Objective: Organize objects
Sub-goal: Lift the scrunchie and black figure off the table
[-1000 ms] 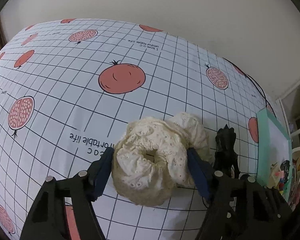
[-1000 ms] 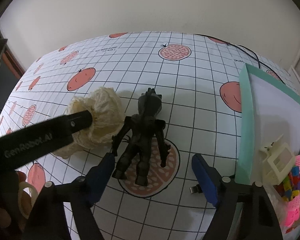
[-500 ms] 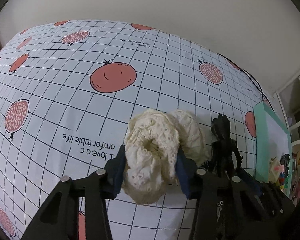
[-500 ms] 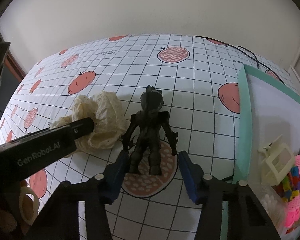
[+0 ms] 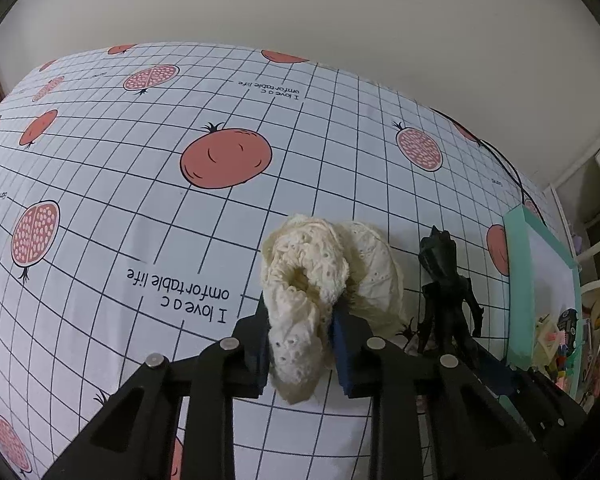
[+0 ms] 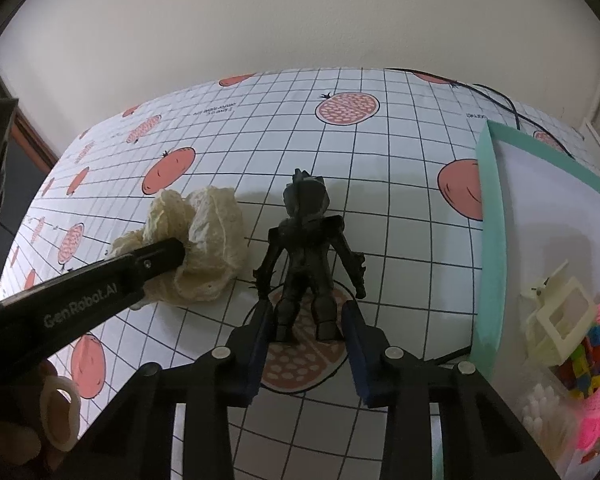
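1. Both grippers are closing in compared with a second ago: they stood wide apart around their targets then, and are clamping on them now.
2. On the pomegranate-print desk (image 6: 380, 152), the teal-rimmed box (image 6: 485, 240) at the right is waiting, with small toys already inside; I judge it the destination.
3. Left gripper (image 5: 300, 354) is squeezing the cream lace scrunchie (image 5: 300, 304), bunching it narrow while it is resting on the desk.
4. Right gripper (image 6: 305, 334) is pressing against the legs of the black figurine (image 6: 306, 248), just beside the scrunchie.
5. With both grasps looking secure, lifting seems next.
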`<state>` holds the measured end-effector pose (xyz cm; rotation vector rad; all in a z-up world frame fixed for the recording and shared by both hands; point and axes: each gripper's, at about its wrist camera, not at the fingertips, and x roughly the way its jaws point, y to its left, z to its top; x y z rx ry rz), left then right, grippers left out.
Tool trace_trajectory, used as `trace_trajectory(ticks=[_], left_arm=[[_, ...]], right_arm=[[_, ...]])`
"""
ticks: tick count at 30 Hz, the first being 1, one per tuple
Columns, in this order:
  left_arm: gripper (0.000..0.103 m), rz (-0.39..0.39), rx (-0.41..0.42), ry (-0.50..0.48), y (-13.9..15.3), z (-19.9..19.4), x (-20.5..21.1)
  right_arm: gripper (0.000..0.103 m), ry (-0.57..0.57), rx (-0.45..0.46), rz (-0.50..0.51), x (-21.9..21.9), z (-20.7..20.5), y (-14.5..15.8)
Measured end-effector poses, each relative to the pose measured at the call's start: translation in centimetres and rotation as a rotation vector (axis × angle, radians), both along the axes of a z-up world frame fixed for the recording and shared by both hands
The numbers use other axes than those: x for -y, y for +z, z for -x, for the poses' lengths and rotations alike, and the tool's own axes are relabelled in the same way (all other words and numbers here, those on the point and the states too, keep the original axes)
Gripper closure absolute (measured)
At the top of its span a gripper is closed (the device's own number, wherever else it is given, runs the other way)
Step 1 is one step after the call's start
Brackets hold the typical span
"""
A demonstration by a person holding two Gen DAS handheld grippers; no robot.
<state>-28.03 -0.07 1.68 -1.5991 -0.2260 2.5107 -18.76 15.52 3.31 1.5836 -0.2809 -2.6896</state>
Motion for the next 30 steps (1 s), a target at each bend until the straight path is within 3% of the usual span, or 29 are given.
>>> trace_trajectory(ticks=[30], left_arm=[[0.079,0.015,-0.074,0.048,2.4,-0.2,1.3]], right_arm=[[0.066,-0.013,-0.115,0.038,-0.8,-0.6,2.6]])
